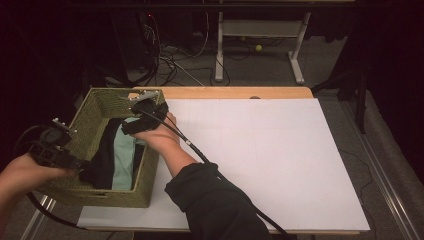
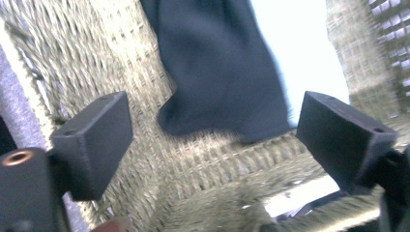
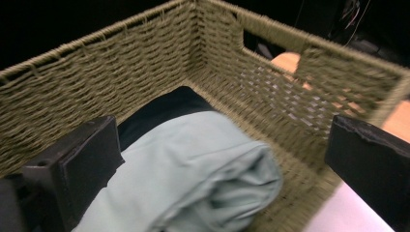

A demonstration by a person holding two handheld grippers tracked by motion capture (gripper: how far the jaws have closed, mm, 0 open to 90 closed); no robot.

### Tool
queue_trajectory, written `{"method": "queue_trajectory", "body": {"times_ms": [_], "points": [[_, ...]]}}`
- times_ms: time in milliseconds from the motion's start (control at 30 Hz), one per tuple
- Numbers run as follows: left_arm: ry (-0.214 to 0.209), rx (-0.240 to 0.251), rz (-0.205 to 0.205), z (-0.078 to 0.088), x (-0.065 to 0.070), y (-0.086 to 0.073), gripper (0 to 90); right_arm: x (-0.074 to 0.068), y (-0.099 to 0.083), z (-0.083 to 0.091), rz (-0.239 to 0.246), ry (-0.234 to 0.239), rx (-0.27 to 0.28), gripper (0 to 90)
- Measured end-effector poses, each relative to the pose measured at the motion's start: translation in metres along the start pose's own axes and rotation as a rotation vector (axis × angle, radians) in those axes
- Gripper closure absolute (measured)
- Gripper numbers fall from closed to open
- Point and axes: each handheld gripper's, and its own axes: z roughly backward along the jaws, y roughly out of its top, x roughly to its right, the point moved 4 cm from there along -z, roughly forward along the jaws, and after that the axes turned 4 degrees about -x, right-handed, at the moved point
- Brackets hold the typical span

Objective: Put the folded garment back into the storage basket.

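White desk (image 1: 260, 160) carries a woven basket (image 1: 100, 102) at its left edge, w/ a dark cloth (image 1: 102, 155) and a mint cloth (image 1: 122, 160) folded inside, side by side, touching. Left gripper (image 1: 80, 165) hangs over basket's near-left corner, jaws wide, nothing between; dark cloth lies just beyond them. Right gripper (image 1: 131, 127) sits at basket's right wall, jaws released too, above mint cloth's rolled end (image 3: 193, 179).

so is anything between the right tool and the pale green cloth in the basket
Nothing visible. The right tool stands open just above the pale green cloth, inside the basket, with only open air between them.
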Motion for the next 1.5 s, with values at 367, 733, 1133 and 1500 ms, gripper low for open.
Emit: {"method": "queue_trajectory", "body": {"times_ms": [367,733,1133,1500], "points": [[-0.084,0.007,-0.049,-0.013,0.039,0.026,2.5,0.022,-0.038,0.081,0.025,0.011,0.068,0.0],[-0.040,-0.114,-0.104,-0.075,0.066,0.062,26.5,0.056,-0.113,0.140,0.004,-0.026,0.065,0.0],[0.054,-0.115,-0.101,-0.092,0.071,0.063,84.0,0.074,-0.172,0.178,-0.006,-0.017,0.086,0.0],[-0.020,-0.086,-0.138,-0.074,0.084,0.059,85.1,0.087,-0.204,0.208,-0.016,-0.038,0.114,0.0]]}}
